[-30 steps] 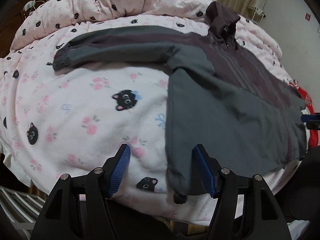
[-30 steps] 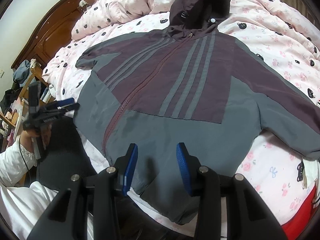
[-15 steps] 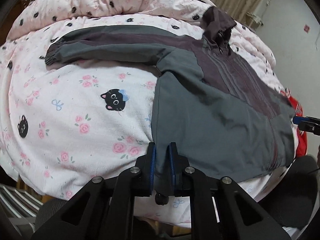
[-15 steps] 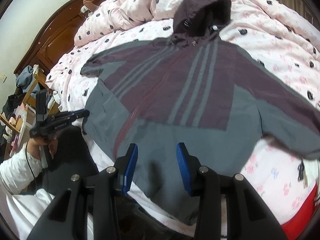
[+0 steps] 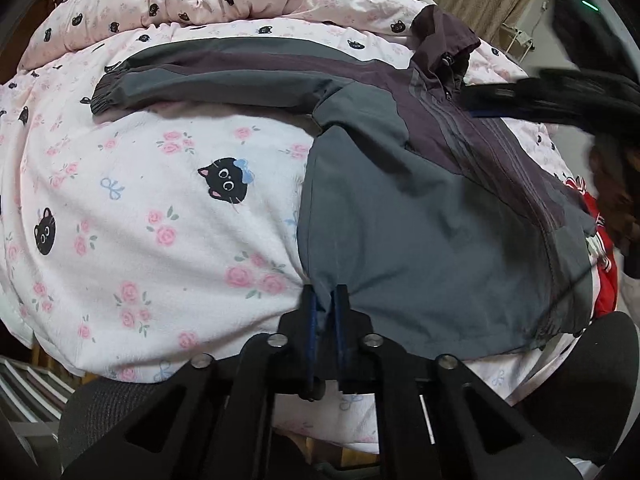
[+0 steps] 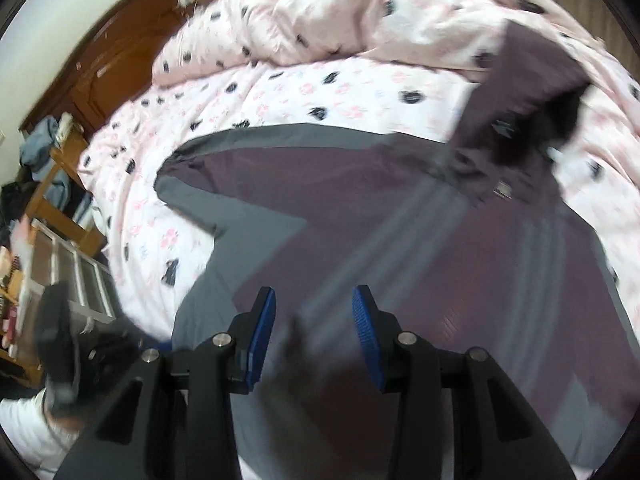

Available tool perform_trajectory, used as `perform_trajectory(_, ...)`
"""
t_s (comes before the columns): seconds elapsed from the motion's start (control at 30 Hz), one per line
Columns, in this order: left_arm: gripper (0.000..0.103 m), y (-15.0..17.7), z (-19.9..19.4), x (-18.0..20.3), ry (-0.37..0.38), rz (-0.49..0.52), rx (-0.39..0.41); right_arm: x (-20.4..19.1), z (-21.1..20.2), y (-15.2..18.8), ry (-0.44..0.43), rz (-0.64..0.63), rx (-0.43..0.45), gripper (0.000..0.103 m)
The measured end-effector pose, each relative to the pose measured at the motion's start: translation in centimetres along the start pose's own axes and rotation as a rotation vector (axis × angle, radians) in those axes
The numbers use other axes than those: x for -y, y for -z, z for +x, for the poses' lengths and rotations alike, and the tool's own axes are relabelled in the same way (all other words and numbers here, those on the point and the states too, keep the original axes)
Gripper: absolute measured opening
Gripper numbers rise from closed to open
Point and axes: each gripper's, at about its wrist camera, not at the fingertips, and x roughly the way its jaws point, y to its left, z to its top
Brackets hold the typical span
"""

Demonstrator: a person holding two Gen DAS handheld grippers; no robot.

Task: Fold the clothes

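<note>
While the left gripper (image 5: 325,300) is clamped on the hem corner of the grey and plum hooded jacket (image 5: 420,216), spread on the pink cat-print bed (image 5: 160,200), the right gripper (image 6: 314,316) is held parted above its chest.

Left wrist view: fisheye on left gripper (image 5: 325,304), looking steeply down along its fingers from bed's (image 5: 168,208) foot edge; very near jacket (image 5: 420,240) hem corner; faces toward piled quilt at far end.

Right wrist view: fisheye on right gripper (image 6: 314,320), angled down over jacket (image 6: 360,208) chest, close above it; picture motion-blurred.

Shared: same jacket, its outstretched sleeve and hood, cat-print bedding; each view catches other gripper at its edge.
</note>
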Motion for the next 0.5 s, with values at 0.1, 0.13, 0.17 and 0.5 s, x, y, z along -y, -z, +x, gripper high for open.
perform_trajectory(0.1, 0.002, 0.1, -0.6, 0.0, -0.004, 0.004, 0.006, -1.2, 3.6, -1.6, 0.045, -0.032, -0.060, 0.042)
perform_trajectory(0.13, 0.002, 0.2, -0.8, -0.1, -0.004, -0.001, 0.004, -1.2, 4.5, -1.7, 0.062, -0.040, -0.076, 0.042)
perform_trajectory(0.17, 0.002, 0.3, -1.1, -0.2, -0.004, -0.007, 0.003, -1.2, 5.4, -1.7, 0.080, -0.048, -0.091, 0.042)
perform_trajectory(0.5, 0.002, 1.7, -2.0, -0.5, -0.008, -0.015, -0.025, 1.2, 8.2, -2.4, 0.140, -0.002, -0.106, 0.042)
